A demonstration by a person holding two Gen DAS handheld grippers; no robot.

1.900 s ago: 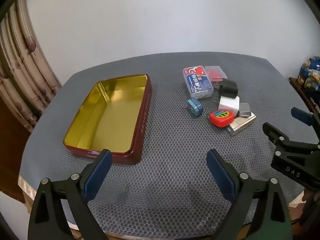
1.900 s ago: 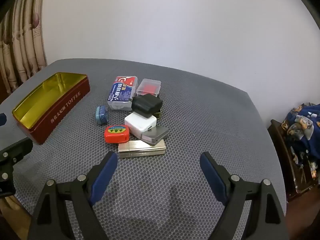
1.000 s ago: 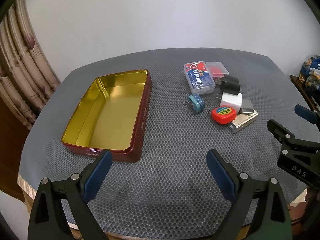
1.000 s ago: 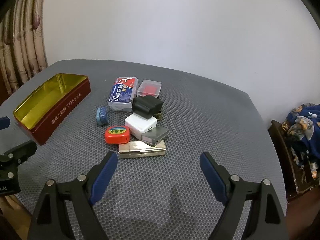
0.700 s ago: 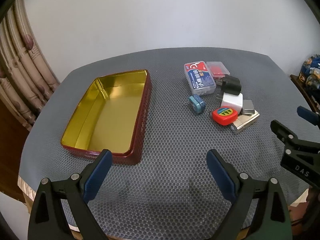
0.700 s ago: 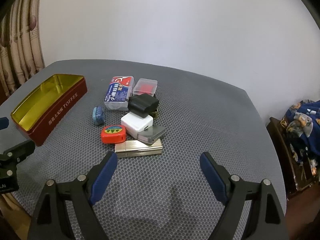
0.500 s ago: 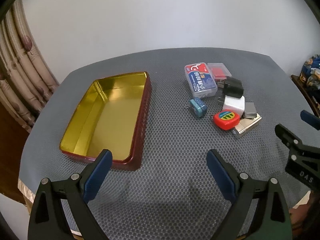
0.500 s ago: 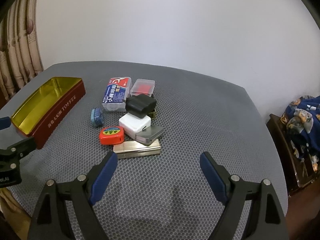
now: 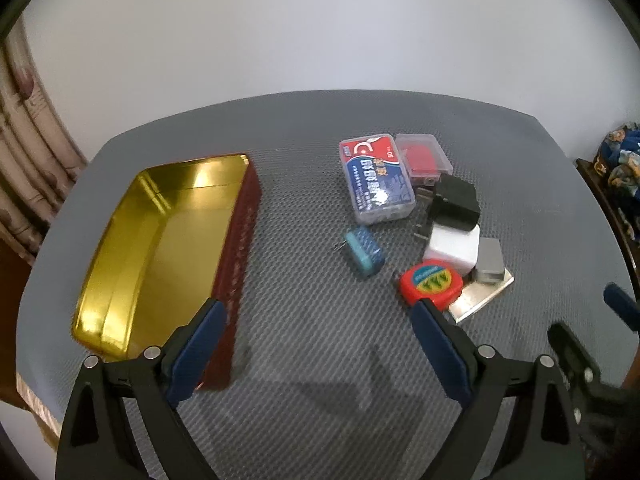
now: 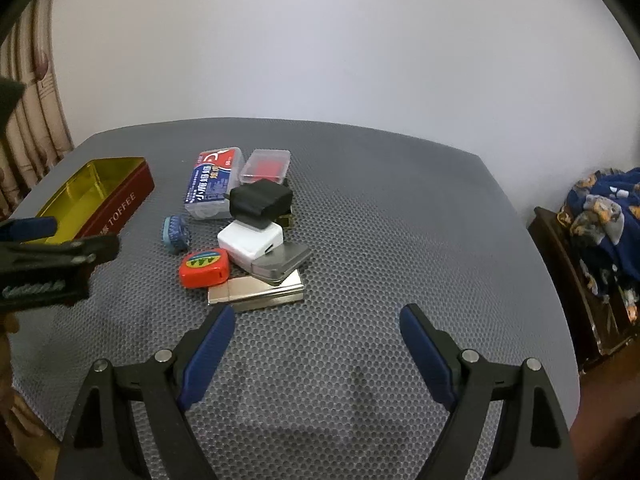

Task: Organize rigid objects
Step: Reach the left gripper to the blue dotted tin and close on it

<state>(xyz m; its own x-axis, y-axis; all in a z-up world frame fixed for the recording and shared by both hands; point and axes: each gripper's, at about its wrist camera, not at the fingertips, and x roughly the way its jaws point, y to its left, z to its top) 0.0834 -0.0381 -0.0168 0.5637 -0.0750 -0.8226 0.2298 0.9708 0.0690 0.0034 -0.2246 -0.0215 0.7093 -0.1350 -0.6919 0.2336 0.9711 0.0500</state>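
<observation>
Both tongs are spread wide and hold nothing: the left gripper (image 9: 318,322) is near the red tin (image 9: 236,248), the right gripper (image 10: 316,322) near the silver bar (image 10: 256,292). Beside the bar sits the orange tape (image 10: 204,268), behind it the white plug (image 10: 250,242), black plug (image 10: 260,200) and 2 clear boxes (image 10: 214,182)

I see my left gripper (image 9: 316,320) spread wide, holding nothing. The gold tin (image 9: 160,240) lies open; small items cluster to its right.
</observation>
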